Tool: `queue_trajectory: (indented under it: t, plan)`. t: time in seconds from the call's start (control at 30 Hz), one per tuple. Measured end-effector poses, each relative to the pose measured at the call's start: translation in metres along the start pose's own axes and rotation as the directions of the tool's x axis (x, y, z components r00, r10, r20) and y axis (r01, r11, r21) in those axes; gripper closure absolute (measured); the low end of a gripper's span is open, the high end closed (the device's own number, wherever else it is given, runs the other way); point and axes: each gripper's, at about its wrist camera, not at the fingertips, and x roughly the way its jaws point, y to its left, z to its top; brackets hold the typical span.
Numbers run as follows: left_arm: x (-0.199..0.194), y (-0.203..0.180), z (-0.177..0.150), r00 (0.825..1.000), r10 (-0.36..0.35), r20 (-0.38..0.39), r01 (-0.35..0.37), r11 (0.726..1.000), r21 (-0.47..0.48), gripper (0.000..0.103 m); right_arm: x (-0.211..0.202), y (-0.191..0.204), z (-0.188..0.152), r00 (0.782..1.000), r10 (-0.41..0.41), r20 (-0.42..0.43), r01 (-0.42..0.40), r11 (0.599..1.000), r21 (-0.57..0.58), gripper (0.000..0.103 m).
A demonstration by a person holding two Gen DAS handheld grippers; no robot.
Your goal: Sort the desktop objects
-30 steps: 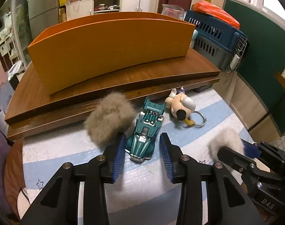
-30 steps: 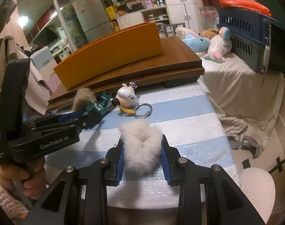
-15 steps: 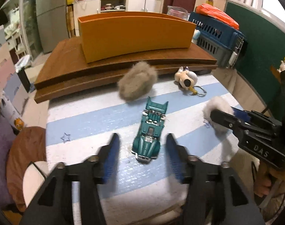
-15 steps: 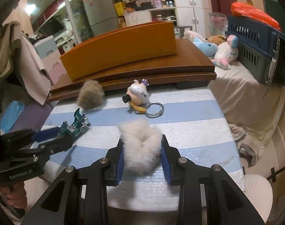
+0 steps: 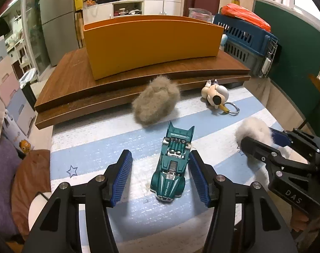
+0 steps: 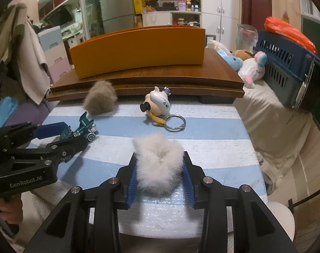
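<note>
A teal toy car (image 5: pixel 170 168) (image 6: pixel 86 126) lies on the striped tablecloth (image 5: pixel 96 147) between the pads of my left gripper (image 5: pixel 160 155) (image 6: pixel 73 133). Those jaws are opening; the right pad is at the car's side and the left pad stands well clear. My right gripper (image 6: pixel 160 155) (image 5: pixel 259 136) has a white fur ball (image 6: pixel 157 164) (image 5: pixel 252 128) resting on the cloth between its pads. Its jaws are opening, and the fluff still touches both pads. A brown fur ball (image 5: pixel 155 103) (image 6: pixel 101 99) and a pig keychain (image 5: pixel 215 93) (image 6: pixel 157 103) lie farther back.
An orange open box (image 5: pixel 151 42) (image 6: pixel 139 50) stands on a raised wooden board (image 5: pixel 71 84) behind the objects. A blue pet carrier (image 6: pixel 286 67) and plush toys (image 6: pixel 252 69) sit to the right, beyond the table edge. A hand (image 6: pixel 4 210) holds the left gripper.
The left gripper drew back toward the near edge with the car, then its jaws spread and freed it. The right jaws widened slightly around the white fur ball.
</note>
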Motion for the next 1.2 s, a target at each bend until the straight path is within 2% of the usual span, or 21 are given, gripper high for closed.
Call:
queue_trajectory:
  t: [0.07, 0.13, 0.27, 0.33, 0.4, 0.47, 0.57, 0.93, 1.2]
  plan:
    - [0.002, -0.004, -0.001, 1.000, 0.016, 0.000, -0.016, 1.000, 0.023, 0.036, 0.001, 0.001, 0.000, 1.000, -0.016, 0.001, 0.016, 1.000, -0.010, 0.061]
    - [0.003, -0.006, -0.003, 0.999, 0.044, 0.002, -0.044, 0.999, 0.024, 0.018, 0.002, 0.001, -0.001, 0.999, -0.037, 0.004, 0.037, 0.999, -0.019, 0.056]
    - [0.005, 0.001, -0.003, 0.998, 0.060, 0.005, -0.060, 0.998, -0.005, 0.010, 0.003, -0.004, -0.001, 0.999, -0.052, 0.007, 0.052, 0.999, -0.007, 0.046]
    - [0.007, 0.004, -0.003, 0.998, 0.070, 0.001, -0.070, 0.998, -0.009, 0.000, 0.004, -0.006, -0.001, 0.998, -0.065, 0.010, 0.065, 0.998, 0.001, 0.040]
    - [0.007, 0.006, -0.004, 0.998, 0.067, 0.002, -0.067, 0.998, -0.015, 0.000, 0.004, -0.008, -0.002, 0.997, -0.080, 0.012, 0.079, 0.997, 0.014, 0.034]
    - [0.006, 0.005, -0.005, 0.998, 0.067, 0.009, -0.067, 0.998, -0.016, 0.000, 0.005, -0.012, -0.003, 0.995, -0.101, 0.012, 0.101, 0.994, 0.036, 0.021]
    - [0.006, 0.006, -0.005, 0.998, 0.068, 0.017, -0.067, 0.998, -0.014, 0.000, 0.006, -0.012, -0.004, 0.994, -0.111, 0.021, 0.110, 0.993, 0.049, 0.017]
    - [0.006, 0.006, -0.007, 0.998, 0.058, 0.029, -0.058, 0.998, -0.008, 0.000, 0.010, -0.014, -0.006, 0.990, -0.133, 0.039, 0.130, 0.988, 0.081, 0.001]
    - [0.005, 0.007, -0.008, 0.997, 0.060, 0.039, -0.059, 0.998, -0.009, 0.000, 0.009, -0.015, -0.008, 0.987, -0.148, 0.065, 0.141, 0.985, 0.100, 0.000]
